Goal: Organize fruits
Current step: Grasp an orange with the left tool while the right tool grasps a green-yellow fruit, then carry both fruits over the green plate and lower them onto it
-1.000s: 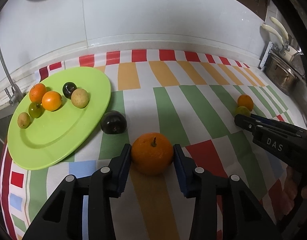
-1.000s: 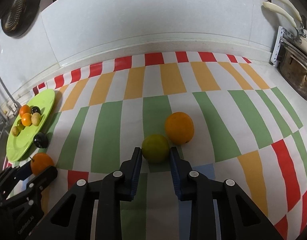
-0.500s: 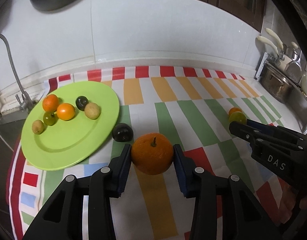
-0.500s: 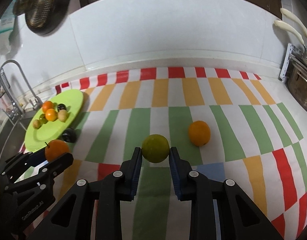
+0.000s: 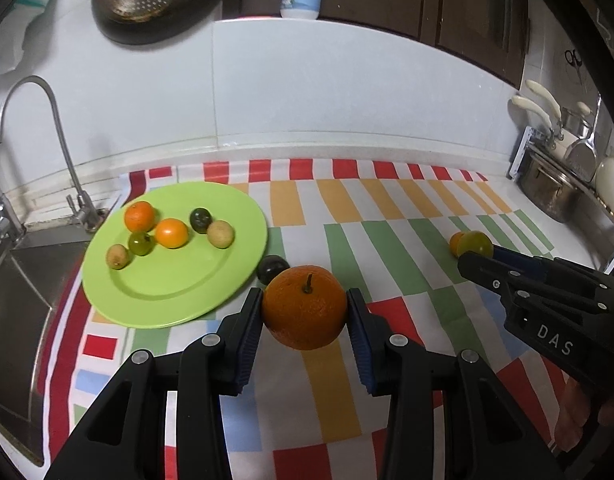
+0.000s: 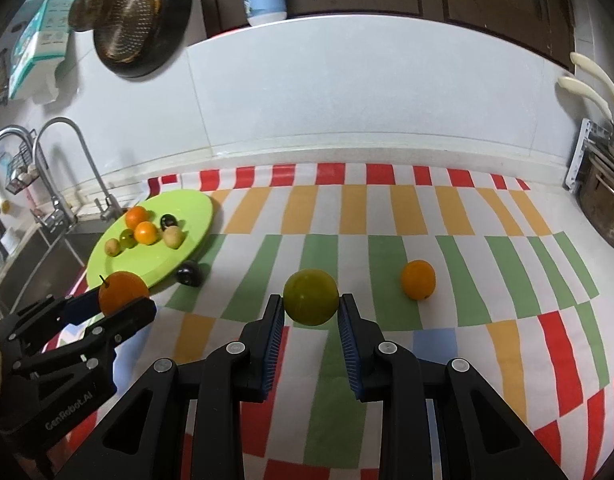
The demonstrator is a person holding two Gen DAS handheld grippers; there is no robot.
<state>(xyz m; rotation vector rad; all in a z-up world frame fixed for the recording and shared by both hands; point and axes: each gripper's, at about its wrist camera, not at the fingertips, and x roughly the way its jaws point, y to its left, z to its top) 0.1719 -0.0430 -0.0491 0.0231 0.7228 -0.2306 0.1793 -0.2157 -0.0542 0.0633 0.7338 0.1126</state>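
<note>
My left gripper is shut on a large orange with a stem and holds it above the striped cloth, just right of the green plate. It also shows in the right wrist view. My right gripper is shut on a yellow-green fruit, lifted over the cloth; it shows in the left wrist view too. The plate holds several small fruits. A dark plum lies on the cloth by the plate's rim. A small orange lies on the cloth to the right.
A sink with a tap lies left of the plate. A steel pot and utensils stand at the right. The tiled wall backs the counter, with a colander hanging above.
Both grippers have risen with their fruits off the cloth. The views now take in more of the counter, the wall and the sink. The small orange stayed on the cloth.
</note>
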